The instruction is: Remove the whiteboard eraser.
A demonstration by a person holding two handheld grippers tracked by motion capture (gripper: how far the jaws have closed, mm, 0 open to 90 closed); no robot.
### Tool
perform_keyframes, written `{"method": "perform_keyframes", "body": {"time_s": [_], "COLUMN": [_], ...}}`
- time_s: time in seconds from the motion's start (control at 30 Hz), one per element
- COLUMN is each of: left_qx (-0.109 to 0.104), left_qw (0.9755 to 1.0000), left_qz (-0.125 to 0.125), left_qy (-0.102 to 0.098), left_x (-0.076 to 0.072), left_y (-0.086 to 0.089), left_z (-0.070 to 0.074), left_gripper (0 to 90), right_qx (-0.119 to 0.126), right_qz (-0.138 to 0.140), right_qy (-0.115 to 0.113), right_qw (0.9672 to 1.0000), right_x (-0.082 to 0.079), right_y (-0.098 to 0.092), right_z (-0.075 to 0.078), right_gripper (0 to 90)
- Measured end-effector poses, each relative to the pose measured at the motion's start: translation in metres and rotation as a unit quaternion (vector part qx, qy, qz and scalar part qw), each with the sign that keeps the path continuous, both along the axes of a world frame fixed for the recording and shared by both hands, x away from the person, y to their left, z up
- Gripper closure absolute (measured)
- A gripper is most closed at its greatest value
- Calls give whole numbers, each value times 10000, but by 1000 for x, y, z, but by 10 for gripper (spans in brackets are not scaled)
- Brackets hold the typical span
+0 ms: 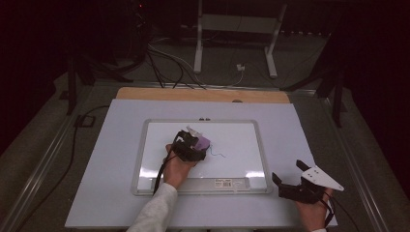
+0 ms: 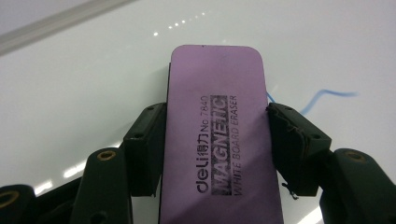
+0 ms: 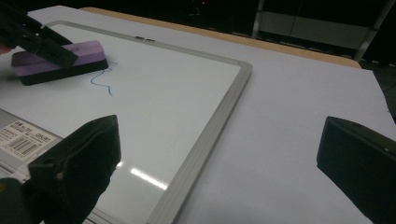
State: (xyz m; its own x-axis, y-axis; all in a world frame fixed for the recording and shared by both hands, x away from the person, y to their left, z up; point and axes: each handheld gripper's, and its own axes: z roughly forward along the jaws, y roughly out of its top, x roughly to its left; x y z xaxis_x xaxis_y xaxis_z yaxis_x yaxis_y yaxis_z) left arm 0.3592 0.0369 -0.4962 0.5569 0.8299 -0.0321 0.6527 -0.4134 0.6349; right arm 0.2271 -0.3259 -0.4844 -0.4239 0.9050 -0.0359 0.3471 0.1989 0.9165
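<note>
Purple eraser (image 2: 217,135) flat on the whiteboard (image 1: 159,145), beside a blue squiggle (image 3: 102,79), clamped across its sides by the left gripper (image 2: 217,144). Best kept flat, pressed evenly, swept right over the line. Right gripper (image 3: 219,163) wide open, empty, off the board.

The person wears a pale grey long sleeve (image 1: 155,210) on the left arm, cuff at the wrist. Each hand carries a black hand-held gripper built of angular, blocky links. On the left hand-held gripper (image 2: 217,140) brass-coloured screw heads sit in the linkage, and small dark screws dot the flat black pads (image 2: 144,149). A black cable (image 1: 159,175) trails from it. The right hand-held gripper (image 1: 288,172) bears a light grey three-cornered plate (image 1: 320,176) with small holes on top.
</note>
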Motion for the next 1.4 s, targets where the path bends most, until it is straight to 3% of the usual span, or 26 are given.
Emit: {"method": "perform_keyframes", "body": {"time_s": [0.17, 0.67, 0.9, 1.2, 1.4], "left_qx": [15, 115, 103, 93, 146], "left_qw": [10000, 9991, 9990, 9999, 9999], "left_qz": [11, 407, 434, 78, 48], "left_qy": [-7, 47, 28, 28, 56], "left_x": [4, 45, 35, 1, 6], "left_y": [-1, -13, -12, -11, -12], "left_z": [0, 1, 0, 1, 2], "left_gripper": [418, 418, 418, 418, 418], "right_qx": [-12, -1, 7, -18, -21], "right_qz": [4, -2, -16, 1, 3], "right_qy": [-10, -6, -9, -8, -4], "right_qw": [10000, 10000, 10000, 10000, 10000], "right_x": [0, 0, 0, 0, -1], "right_y": [1, 0, -1, 0, 1], "right_z": [0, 0, 0, 0, 0], "right_gripper": [0, 0, 0, 0, 0]}}
